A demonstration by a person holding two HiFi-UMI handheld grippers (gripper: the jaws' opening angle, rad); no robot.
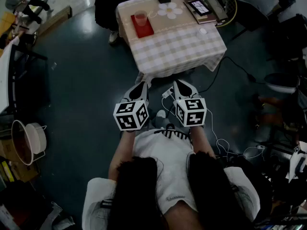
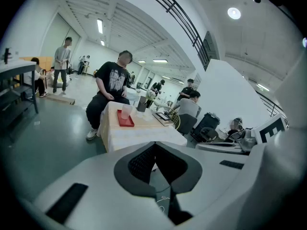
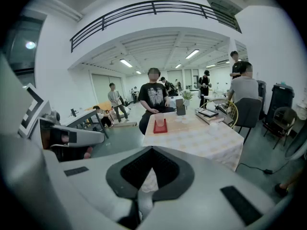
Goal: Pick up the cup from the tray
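near: left gripper [image 1: 142, 86] and right gripper [image 1: 178, 85], side by side before the body, both clenched on nothing, aimed at the table [image 1: 182, 47]; likely poised ahead of any approach. far: cup [image 1: 140, 18], pale pink and translucent, upright on the red tray [image 1: 144, 31] near the table's far-left corner, well apart from both grippers.
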